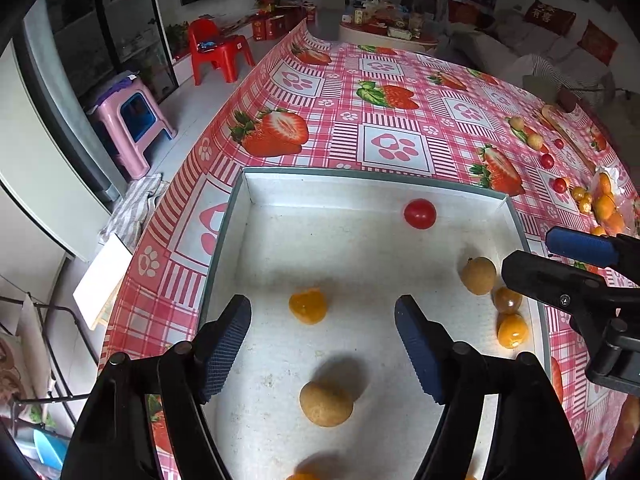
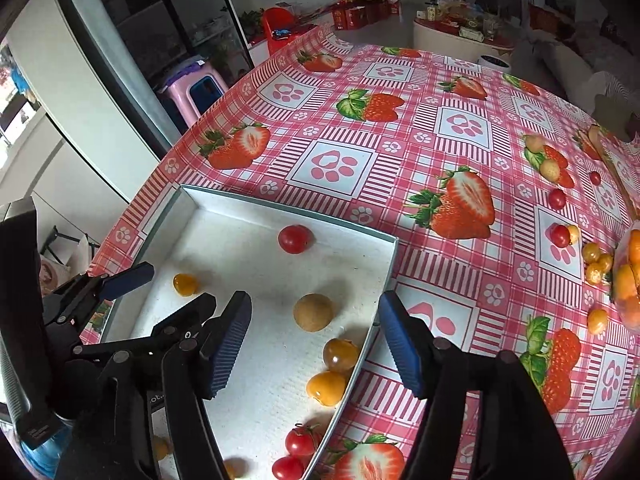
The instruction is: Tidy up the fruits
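A white tray (image 1: 360, 176) lies on the strawberry-print tablecloth and holds a cherry tomato (image 1: 419, 213), longans (image 1: 478, 275) and golden berries (image 1: 307, 306). My left gripper (image 1: 323, 312) hangs open over the tray. One longan (image 1: 326, 404) shows between its fingers, apart from both pads. My right gripper (image 2: 313, 304) is open above the tray's right rim (image 2: 376, 312), with a longan (image 2: 313, 314) and two golden berries (image 2: 340, 354) below it and nothing gripped. Each gripper also shows in the other's view: the right gripper (image 1: 528, 251) and the left gripper (image 2: 181, 283).
Loose cherry tomatoes (image 2: 557, 199), golden berries (image 2: 596, 260) and pale longans (image 2: 550, 168) lie on the cloth to the right, beside a plastic bag of oranges (image 2: 630, 276). The table edge drops off just left of the tray, with a pink stool (image 1: 132, 128) on the floor.
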Demonstrator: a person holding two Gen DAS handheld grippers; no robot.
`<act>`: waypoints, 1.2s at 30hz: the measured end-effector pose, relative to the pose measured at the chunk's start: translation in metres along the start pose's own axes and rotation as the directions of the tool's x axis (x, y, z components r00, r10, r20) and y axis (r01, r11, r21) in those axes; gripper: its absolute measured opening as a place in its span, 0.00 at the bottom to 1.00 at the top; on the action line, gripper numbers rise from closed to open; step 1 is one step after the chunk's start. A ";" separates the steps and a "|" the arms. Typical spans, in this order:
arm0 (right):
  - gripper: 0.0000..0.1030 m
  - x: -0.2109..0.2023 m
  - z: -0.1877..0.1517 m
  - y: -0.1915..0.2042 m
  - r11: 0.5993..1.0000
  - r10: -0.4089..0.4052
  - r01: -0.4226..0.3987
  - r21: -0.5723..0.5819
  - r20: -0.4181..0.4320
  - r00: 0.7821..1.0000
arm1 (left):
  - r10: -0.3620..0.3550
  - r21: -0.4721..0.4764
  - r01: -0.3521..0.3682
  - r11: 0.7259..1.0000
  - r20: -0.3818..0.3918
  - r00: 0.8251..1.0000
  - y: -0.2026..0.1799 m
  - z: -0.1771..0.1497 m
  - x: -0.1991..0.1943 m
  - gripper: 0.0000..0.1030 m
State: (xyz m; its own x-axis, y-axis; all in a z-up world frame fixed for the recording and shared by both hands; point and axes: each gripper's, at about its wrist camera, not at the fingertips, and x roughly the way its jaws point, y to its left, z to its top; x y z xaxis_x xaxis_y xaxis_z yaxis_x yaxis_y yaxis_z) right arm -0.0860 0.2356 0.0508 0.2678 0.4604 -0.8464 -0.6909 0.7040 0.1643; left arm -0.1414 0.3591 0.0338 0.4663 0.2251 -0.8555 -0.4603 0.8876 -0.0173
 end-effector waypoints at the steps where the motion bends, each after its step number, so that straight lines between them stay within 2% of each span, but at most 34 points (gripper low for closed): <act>1: 0.70 -0.004 -0.002 -0.002 1.000 -0.003 0.003 0.009 0.002 1.000 | 0.000 -0.001 0.000 1.000 0.005 1.000 0.000 -0.001 -0.003 0.73; 5: 0.76 -0.019 -0.016 -0.010 0.999 0.003 -0.003 0.042 0.003 1.000 | -0.018 -0.020 0.018 1.000 0.011 1.000 0.000 -0.010 -0.018 0.74; 6: 0.77 -0.023 -0.020 -0.010 0.999 0.006 -0.006 0.044 0.005 1.000 | -0.021 -0.027 0.021 0.999 0.009 1.000 0.000 -0.013 -0.022 0.82; 7: 0.77 -0.027 -0.025 -0.010 0.999 0.009 -0.009 0.041 0.006 1.000 | -0.019 -0.033 0.020 0.999 0.016 1.000 0.000 -0.017 -0.026 0.96; 8: 0.78 -0.031 -0.030 -0.009 0.999 0.008 -0.009 0.038 0.006 1.000 | -0.017 -0.034 0.018 0.999 0.035 0.999 -0.001 -0.021 -0.032 0.99; 14: 0.82 -0.055 -0.058 -0.005 0.999 0.003 -0.004 0.042 0.011 1.000 | -0.042 -0.038 0.044 0.998 0.065 0.997 -0.006 -0.044 -0.057 0.99; 17: 0.88 -0.064 -0.071 -0.001 0.999 0.015 -0.016 0.047 0.013 1.000 | -0.030 -0.036 0.032 0.999 0.077 0.997 -0.009 -0.056 -0.068 0.99; 21: 1.00 -0.074 -0.085 0.006 0.999 0.016 -0.016 0.036 0.020 1.000 | -0.002 -0.032 0.005 0.999 0.089 0.996 -0.012 -0.069 -0.080 0.99; 26: 1.00 -0.082 -0.097 0.018 1.000 0.010 -0.011 0.020 0.020 1.000 | 0.035 -0.027 -0.033 0.999 0.089 0.995 -0.015 -0.084 -0.087 0.99; 36: 1.00 -0.092 -0.126 0.030 0.998 -0.056 0.055 0.027 0.030 0.998 | 0.058 -0.054 -0.053 0.997 0.095 0.994 -0.012 -0.113 -0.099 0.99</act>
State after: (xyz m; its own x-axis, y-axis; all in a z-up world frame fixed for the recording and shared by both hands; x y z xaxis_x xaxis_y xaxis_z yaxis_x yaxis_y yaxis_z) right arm -0.2158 0.1463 0.0698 0.3259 0.4363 -0.8387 -0.6565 0.7428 0.1313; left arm -0.2672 0.2810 0.0601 0.5083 0.3134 -0.8021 -0.5244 0.8515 0.0004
